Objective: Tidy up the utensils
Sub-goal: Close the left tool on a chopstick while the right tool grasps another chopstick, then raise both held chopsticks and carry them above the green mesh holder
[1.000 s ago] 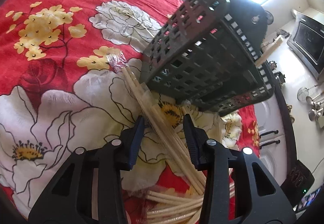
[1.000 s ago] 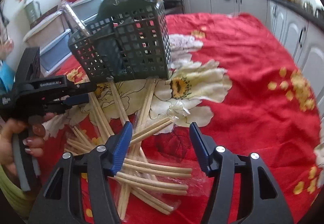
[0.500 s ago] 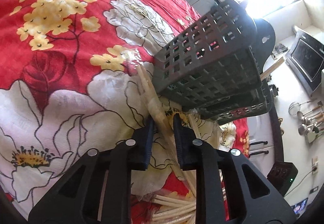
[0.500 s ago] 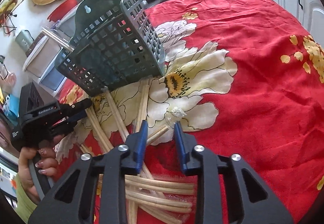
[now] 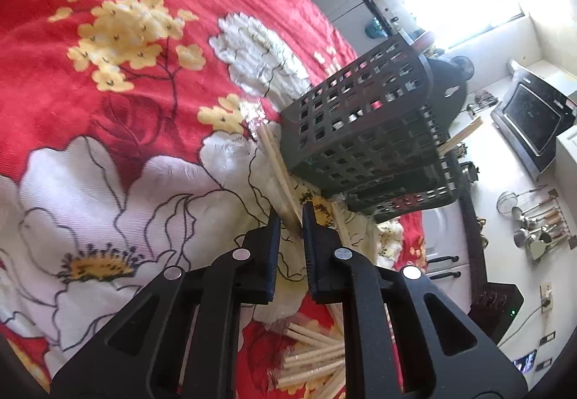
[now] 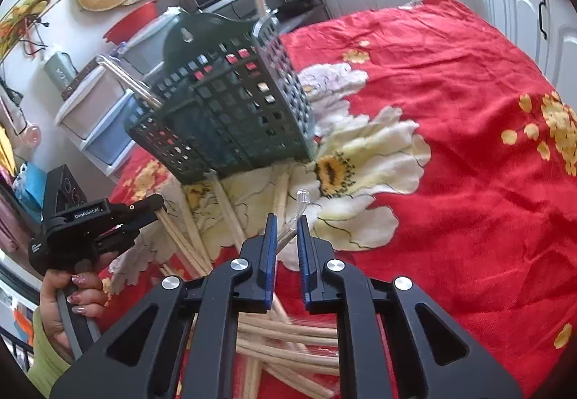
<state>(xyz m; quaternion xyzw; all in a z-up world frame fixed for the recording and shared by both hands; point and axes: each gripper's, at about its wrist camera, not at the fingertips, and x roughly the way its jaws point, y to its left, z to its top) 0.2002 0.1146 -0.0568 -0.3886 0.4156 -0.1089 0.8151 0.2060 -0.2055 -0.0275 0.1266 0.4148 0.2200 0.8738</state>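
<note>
At the bottom of each wrist view, both black two-finger grippers are closing: the left gripper (image 5: pixel 289 218) pinches a cellophane-wrapped pair of pale wooden chopsticks (image 5: pixel 277 161), and the right gripper (image 6: pixel 286 224) nips a clear-wrapped pair (image 6: pixel 288 236) near its tip. Such thin end grips may let the slippery sleeves slide or pivot free. Beyond, the dark perforated plastic utensil basket (image 6: pixel 230 117) sits mid-frame on the red floral tablecloth (image 6: pixel 450 146), light enough, I judge, to tip if nudged.

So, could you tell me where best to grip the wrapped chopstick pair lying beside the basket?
Probably mid-shaft, from above, jaws across its width: the wrapped chopstick pair lies flat on the cloth, its far end against the basket. The left gripper is closing there.
</note>
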